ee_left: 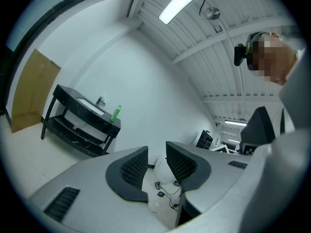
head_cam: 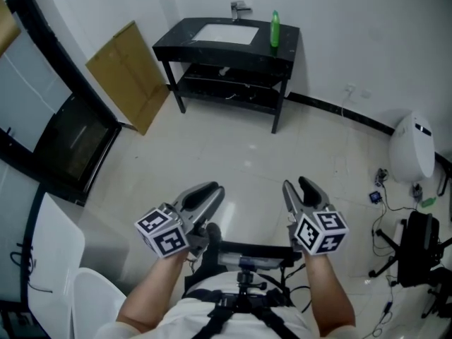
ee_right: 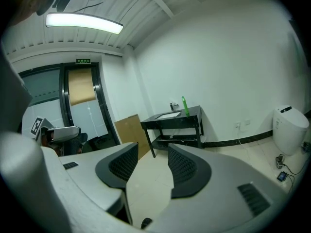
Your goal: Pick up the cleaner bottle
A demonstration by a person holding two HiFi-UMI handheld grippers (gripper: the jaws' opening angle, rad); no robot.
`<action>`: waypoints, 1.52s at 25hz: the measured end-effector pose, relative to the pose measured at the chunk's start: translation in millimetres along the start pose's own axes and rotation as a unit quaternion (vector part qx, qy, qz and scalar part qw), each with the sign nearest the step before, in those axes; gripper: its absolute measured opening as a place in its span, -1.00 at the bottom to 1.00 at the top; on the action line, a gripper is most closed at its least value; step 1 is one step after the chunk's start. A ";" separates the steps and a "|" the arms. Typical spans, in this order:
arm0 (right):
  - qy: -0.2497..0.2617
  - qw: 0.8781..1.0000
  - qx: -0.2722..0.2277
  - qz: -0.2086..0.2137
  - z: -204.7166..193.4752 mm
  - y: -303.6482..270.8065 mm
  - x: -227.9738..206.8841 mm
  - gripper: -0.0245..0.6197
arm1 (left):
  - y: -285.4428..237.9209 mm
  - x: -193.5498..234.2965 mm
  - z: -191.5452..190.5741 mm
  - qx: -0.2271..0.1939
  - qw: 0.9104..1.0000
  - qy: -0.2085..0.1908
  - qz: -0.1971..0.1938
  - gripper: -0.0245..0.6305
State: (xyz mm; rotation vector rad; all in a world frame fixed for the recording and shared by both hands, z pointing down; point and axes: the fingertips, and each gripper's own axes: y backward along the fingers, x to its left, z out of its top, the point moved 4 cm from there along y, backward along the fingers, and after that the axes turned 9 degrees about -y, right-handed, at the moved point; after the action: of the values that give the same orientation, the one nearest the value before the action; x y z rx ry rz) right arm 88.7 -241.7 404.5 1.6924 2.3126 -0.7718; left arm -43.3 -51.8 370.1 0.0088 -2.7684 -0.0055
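A green cleaner bottle (head_cam: 275, 28) stands upright on a black worktop (head_cam: 212, 49) against the far wall. It is at the worktop's right end, just beside the white sink basin (head_cam: 224, 33) set into the top. A tap (head_cam: 240, 9) stands at the back of the worktop, behind the basin. A lower shelf runs beneath the top. To the left of the worktop, a brown cardboard sheet (head_cam: 131, 73) leans against the wall. To the right of the worktop, well apart from it, a rounded white fixture (head_cam: 413, 147) sits on the floor with cables near it.

A stretch of pale tiled floor lies between the worktop and the person. The left tongs (ee_left: 156, 154) and the right tongs (ee_right: 153, 152) are both held out in front of the body, pointing toward the worktop. Both stand partly open, with a clear gap between their ribbed pads and nothing in either.

The step in hand looks like the approach: the bottle is untouched and out of reach. The next move likely calls for crossing the floor to the worktop's right end. One pair of tongs would then go around the bottle's body, clear of the tap, before closing.
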 end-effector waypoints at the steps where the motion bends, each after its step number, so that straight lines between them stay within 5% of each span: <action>1: 0.000 1.000 0.000 -0.002 1.4 -6.8 1.3 -0.30 | -1.2 8.5 1.4 -0.001 1.000 0.002 -0.001 -0.56; 19: -0.004 0.998 -0.013 -0.056 42.2 -160.4 55.5 -0.30 | -19.2 188.4 81.2 0.004 0.999 -0.003 -0.047 -0.56; 31: 0.003 0.997 -0.014 -0.076 53.3 -210.0 69.6 -0.30 | -28.5 248.6 95.4 0.006 0.998 0.005 -0.063 -0.56; 38: 0.003 0.997 -0.010 -0.072 73.6 -244.9 38.0 -0.30 | -68.4 273.6 98.8 0.012 0.998 0.006 -0.055 -0.56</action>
State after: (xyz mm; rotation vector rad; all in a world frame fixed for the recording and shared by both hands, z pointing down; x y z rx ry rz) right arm -163.0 -300.7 399.9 1.5342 2.4606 -0.7665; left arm -333.7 -121.8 377.4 0.1669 -2.7529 -0.0020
